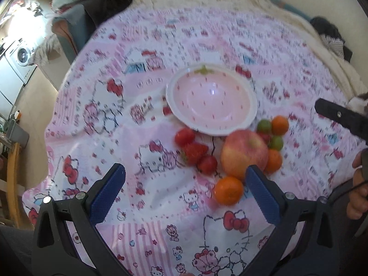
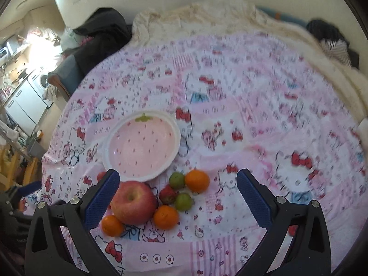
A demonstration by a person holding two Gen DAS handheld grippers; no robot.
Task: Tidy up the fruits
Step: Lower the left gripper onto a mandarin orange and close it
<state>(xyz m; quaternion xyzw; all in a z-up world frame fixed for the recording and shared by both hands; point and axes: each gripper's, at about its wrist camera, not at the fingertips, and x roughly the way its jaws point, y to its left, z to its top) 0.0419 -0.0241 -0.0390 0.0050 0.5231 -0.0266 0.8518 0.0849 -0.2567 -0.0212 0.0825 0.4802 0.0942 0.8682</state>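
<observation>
An empty pink strawberry-print bowl (image 1: pixel 211 101) (image 2: pixel 142 147) sits on the cartoon-cat tablecloth. Just in front of it lies a cluster of fruit: a big red apple (image 1: pixel 243 153) (image 2: pixel 133 202), three oranges, one of them nearest me (image 1: pixel 228 189) (image 2: pixel 112 225), two small green fruits (image 1: pixel 264 126) (image 2: pixel 177 179), a strawberry (image 1: pixel 194 153) (image 2: pixel 167 194) and small red round fruits (image 1: pixel 184 136). My left gripper (image 1: pixel 185 172) hovers open short of the fruit. My right gripper (image 2: pixel 178 176) is open above the cluster, holding nothing.
The pink tablecloth (image 1: pixel 142 156) covers a round table, with a cream blanket (image 2: pixel 207 16) behind it. Dark clothes (image 2: pixel 103 30) lie at the back left. In the left wrist view, the other gripper's black finger (image 1: pixel 340 117) and a hand (image 1: pixel 357 197) reach in from the right.
</observation>
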